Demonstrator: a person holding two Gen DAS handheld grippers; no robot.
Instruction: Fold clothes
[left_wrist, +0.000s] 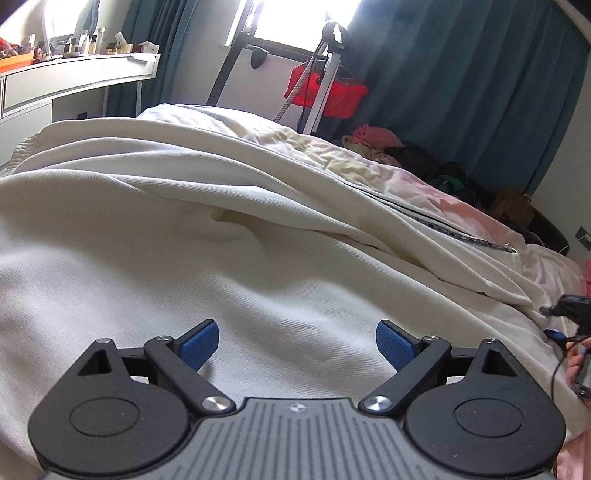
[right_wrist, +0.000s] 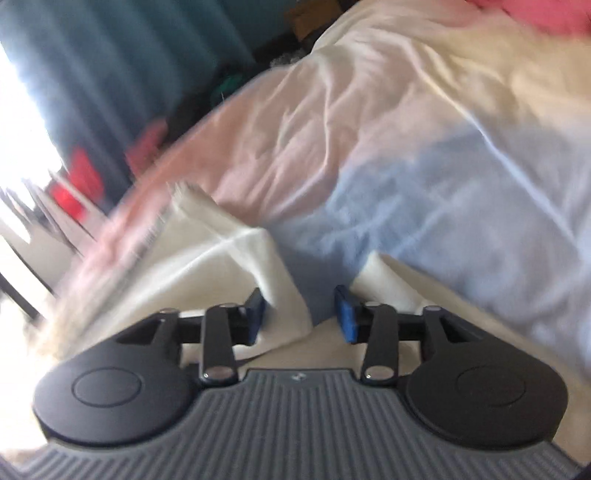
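Writing or labels cannot be read anywhere. Cream zip-up top (left_wrist: 192, 206), soft ribbed knit with a dark zipper (left_wrist: 443, 225), lies spread over the bed (left_wrist: 436, 184). Left gripper (left_wrist: 297, 341) hovers above it, blue pads apart, grasping nothing. Right gripper (right_wrist: 300, 312), blurred, is spread at a cloth edge, released.

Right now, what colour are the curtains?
Dark teal curtains; clearest in the left wrist view.

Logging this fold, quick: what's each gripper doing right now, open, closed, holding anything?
Left gripper: open, empty, over the cream garment.
Right gripper: open, cream cloth between the jaws, not pinched.
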